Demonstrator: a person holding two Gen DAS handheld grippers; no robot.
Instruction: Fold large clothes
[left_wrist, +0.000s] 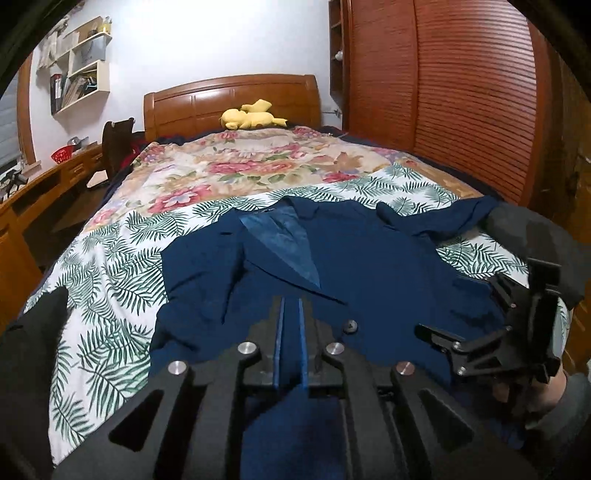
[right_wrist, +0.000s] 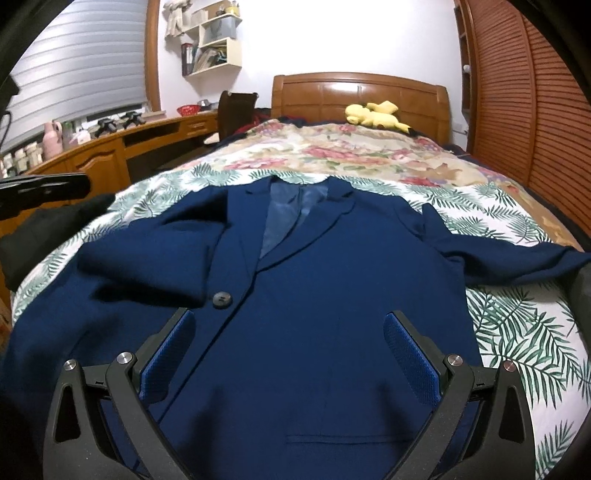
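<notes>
A navy blazer (right_wrist: 314, 288) lies front-up on the near end of the bed, spread over a white sheet printed with green fern leaves (right_wrist: 517, 332). Its collar points toward the wooden headboard (right_wrist: 358, 96). The lapels fall open on a paler blue lining (right_wrist: 284, 218), and one dark button (right_wrist: 221, 298) sits at the front closure. A welt pocket shows near the hem. One sleeve is folded in across the chest on the left in the right wrist view; the other sleeve trails out to the right over the sheet.

Left gripper (left_wrist: 291, 325): held low over the jacket's hem region, its two blue pads (left_wrist: 279, 332) nearly together, only a narrow slit between them. Blue cloth shows behind that slit; I cannot tell whether any fabric is pinched in it.

Right gripper (right_wrist: 288, 354): fingers wide apart, blue textured pads (right_wrist: 168, 354) angled outward, hovering above the lower front panel with nothing between them. A hand (left_wrist: 543, 395) in a grey sleeve holds it at the right edge of the left wrist view.

Further up the bed: a floral quilt (left_wrist: 236, 170) and a yellow plush toy (left_wrist: 251, 116) by the headboard. A slatted wooden wardrobe (left_wrist: 461, 92) stands on the right, a curved wooden desk (right_wrist: 122, 147) on the left, and white wall shelves (right_wrist: 218, 40) above it.
</notes>
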